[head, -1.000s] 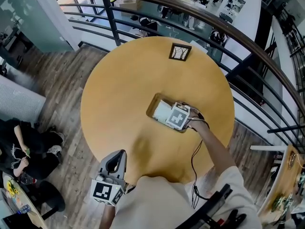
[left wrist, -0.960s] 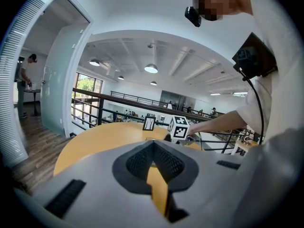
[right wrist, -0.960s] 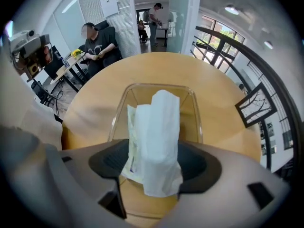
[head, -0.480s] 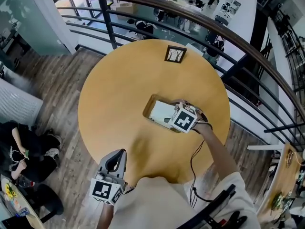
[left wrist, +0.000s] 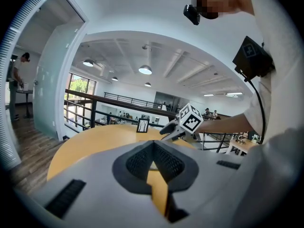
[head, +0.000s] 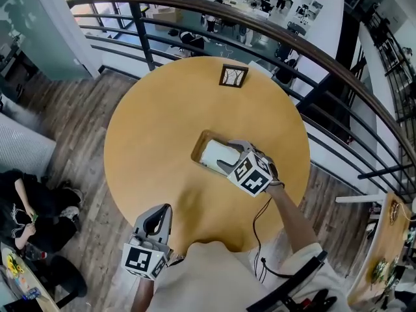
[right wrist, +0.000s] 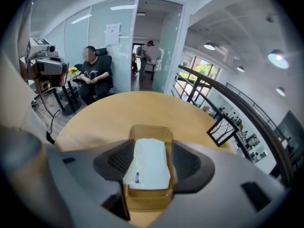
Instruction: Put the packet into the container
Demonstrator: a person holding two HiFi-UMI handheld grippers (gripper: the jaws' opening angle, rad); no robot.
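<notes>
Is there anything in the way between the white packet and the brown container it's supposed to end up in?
Nothing visible is in the way. The packet already lies inside the container on the round table. The right gripper hangs over it with its jaws closing, the packet showing between them, untouched by the pads.

The head view looks steeply down on the round surface (head: 162, 129), with the container (head: 196, 152) at mid-frame. The right gripper view looks from close above into the same container; the left gripper view looks low across the surface from its near edge
</notes>
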